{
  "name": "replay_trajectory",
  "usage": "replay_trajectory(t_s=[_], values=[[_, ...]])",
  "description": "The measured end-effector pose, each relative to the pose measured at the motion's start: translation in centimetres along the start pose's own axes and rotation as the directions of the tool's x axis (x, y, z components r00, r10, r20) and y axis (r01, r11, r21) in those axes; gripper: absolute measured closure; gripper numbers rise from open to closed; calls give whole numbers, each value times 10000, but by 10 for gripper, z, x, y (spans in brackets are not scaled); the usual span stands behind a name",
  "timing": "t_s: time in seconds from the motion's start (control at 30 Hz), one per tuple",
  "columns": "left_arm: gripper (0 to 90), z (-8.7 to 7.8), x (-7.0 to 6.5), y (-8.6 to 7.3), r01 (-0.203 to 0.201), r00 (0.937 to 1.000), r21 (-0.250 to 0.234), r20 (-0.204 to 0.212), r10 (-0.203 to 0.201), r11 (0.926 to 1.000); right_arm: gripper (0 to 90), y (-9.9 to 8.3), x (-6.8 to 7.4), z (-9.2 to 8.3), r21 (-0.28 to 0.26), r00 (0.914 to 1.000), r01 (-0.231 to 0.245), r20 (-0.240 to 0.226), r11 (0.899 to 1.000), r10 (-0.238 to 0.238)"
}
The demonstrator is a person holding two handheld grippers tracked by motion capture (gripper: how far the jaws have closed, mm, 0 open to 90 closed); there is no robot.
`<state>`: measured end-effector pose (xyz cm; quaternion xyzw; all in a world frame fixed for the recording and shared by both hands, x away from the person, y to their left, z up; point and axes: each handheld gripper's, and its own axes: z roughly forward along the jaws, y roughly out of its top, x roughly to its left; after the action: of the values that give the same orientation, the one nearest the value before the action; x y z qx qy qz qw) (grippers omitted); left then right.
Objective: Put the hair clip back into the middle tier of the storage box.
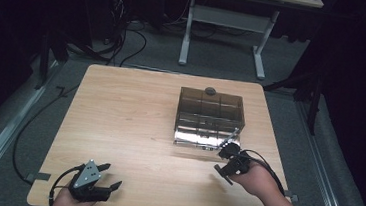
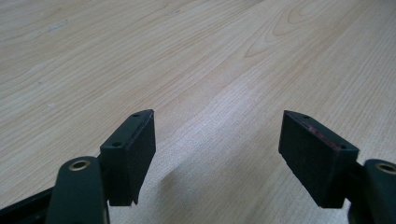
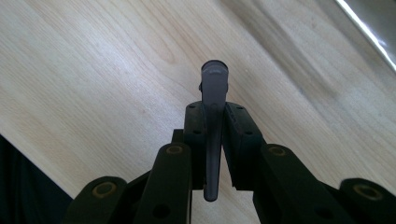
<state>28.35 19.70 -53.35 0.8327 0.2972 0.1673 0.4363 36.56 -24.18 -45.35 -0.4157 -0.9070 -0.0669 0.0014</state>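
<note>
A smoky, see-through compartment box (image 1: 210, 110) stands on the wooden table (image 1: 129, 118), right of the middle. My right gripper (image 1: 228, 151) hovers at the box's near right corner, shut on a thin dark grey plastic piece (image 1: 232, 137). In the right gripper view that piece (image 3: 214, 77) shows edge-on, pinched between the pads and sticking out past the right gripper (image 3: 215, 112). My left gripper (image 1: 111, 175) rests at the table's near left corner. In its own view the left gripper (image 2: 217, 140) is open, with nothing but bare wood between its jaws.
A small dark round object (image 1: 210, 91) sits at the box's far top edge. Beyond the table stand a white desk frame (image 1: 260, 54) and cables (image 1: 126, 38) on the grey floor. The table's edge runs close behind both hands.
</note>
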Motion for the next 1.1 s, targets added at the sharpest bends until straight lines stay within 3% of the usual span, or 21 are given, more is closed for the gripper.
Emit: replay_trajectory(t_s=[0.4,1.1], values=[[277,0,1,0,58,10000,-10,34,-58,10000,800,15,-6,-15,-86,9998,137,152,9999,-136],[277,0,1,0,38,10000,-16,55,-38,10000,800,51,-23,-33,-442,9997,-37,233,9990,48]])
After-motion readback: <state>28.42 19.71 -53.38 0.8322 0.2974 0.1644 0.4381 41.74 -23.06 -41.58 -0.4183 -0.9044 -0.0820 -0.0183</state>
